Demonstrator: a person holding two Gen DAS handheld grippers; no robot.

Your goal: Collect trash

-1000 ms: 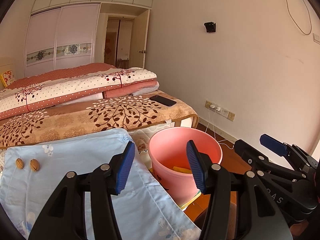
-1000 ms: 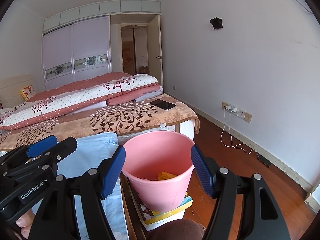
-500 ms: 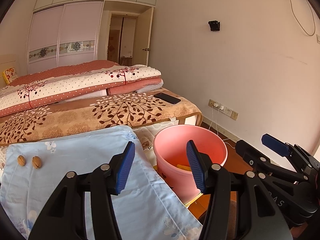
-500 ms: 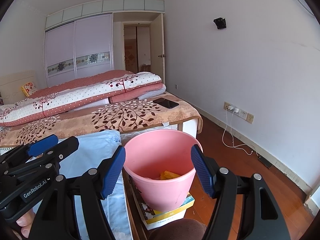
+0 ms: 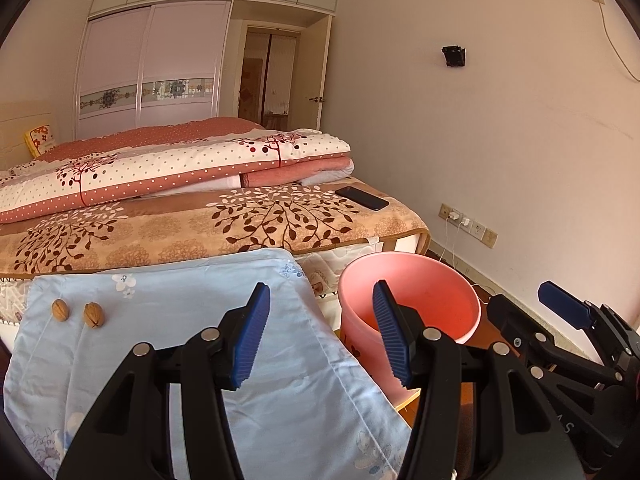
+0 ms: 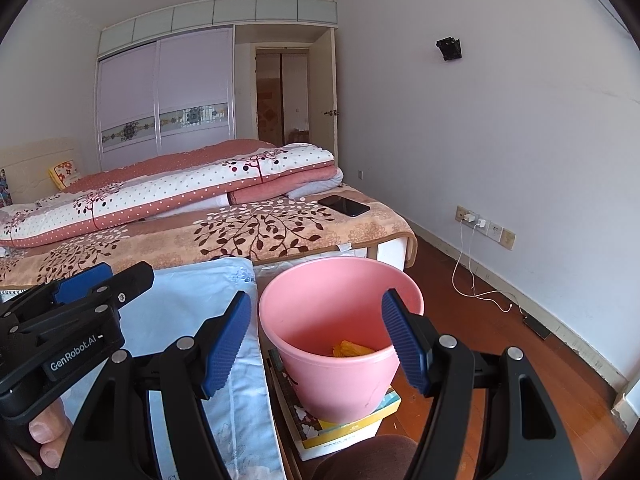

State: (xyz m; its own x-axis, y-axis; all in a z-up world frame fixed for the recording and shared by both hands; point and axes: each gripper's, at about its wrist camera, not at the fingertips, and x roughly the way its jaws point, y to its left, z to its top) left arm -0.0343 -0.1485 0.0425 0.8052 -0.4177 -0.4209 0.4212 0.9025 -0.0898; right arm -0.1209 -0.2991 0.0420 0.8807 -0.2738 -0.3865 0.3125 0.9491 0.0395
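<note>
Two brown walnuts [image 5: 61,309] [image 5: 94,314] lie side by side on a light blue cloth [image 5: 168,320] at the left. A pink bucket [image 5: 424,292] stands right of the cloth; in the right wrist view the bucket [image 6: 340,372] holds a yellow scrap [image 6: 352,348]. My left gripper [image 5: 320,334] is open and empty above the cloth's right edge. My right gripper [image 6: 316,344] is open and empty in front of the bucket.
The bucket rests on a stack of books or boxes [image 6: 344,424]. A bed with folded quilts [image 5: 168,168] lies behind, a black phone [image 5: 362,197] on its corner. Wall sockets with charger cables [image 6: 476,224] are at the right, above a wooden floor [image 6: 480,320].
Both grippers have drawn back and risen a little, so the bucket and cloth sit lower and farther in view. Both stay open and empty.
</note>
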